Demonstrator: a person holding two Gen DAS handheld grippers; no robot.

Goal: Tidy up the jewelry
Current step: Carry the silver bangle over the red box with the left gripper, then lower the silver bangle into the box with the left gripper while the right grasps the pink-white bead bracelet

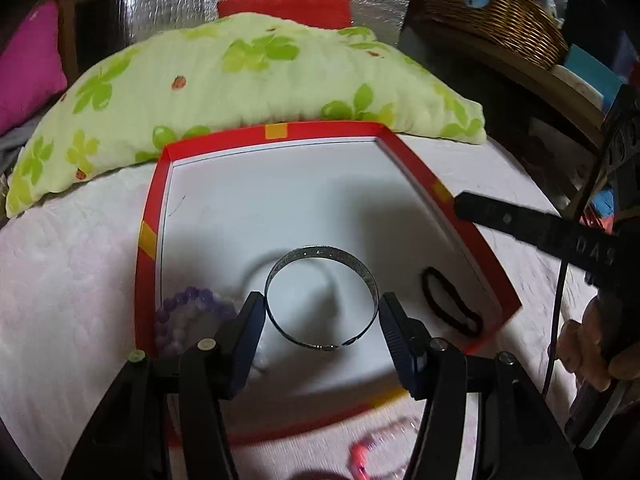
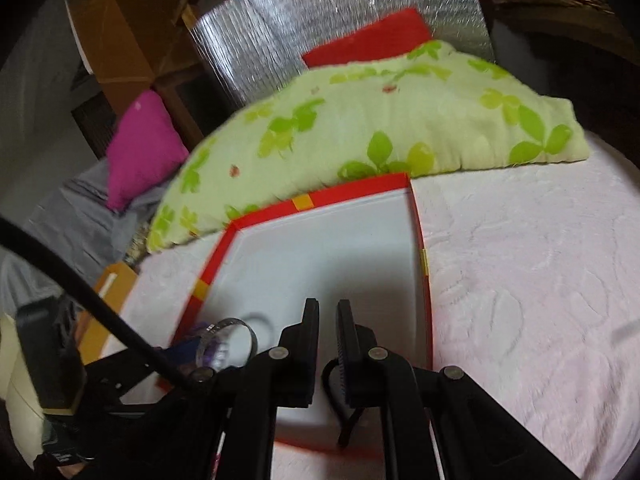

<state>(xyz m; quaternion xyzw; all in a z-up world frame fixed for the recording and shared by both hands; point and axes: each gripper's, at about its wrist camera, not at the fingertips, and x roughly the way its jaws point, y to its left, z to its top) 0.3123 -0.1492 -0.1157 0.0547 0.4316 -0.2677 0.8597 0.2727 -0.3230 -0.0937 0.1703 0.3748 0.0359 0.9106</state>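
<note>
My left gripper (image 1: 322, 312) is shut on a silver bangle (image 1: 320, 252), its pads pressing the ring's two sides, a little above the white floor of a red-rimmed tray (image 1: 328, 129). A purple bead bracelet (image 1: 188, 304) lies in the tray's near left corner. By the right rim lies a black hair tie (image 1: 452, 304). My right gripper (image 2: 328, 320) is shut and holds nothing; it hovers over the tray's right side, with the hair tie (image 2: 344, 420) on the floor under it. From the right wrist the bangle (image 2: 224, 326) shows at the lower left.
A green leaf-print pillow (image 1: 240, 80) lies against the tray's far rim on a pale pink bedspread (image 1: 68, 280). A magenta cushion (image 1: 28, 68) is far left and a wicker basket (image 1: 492, 12) far right. A pink piece (image 1: 360, 456) lies in front of the tray.
</note>
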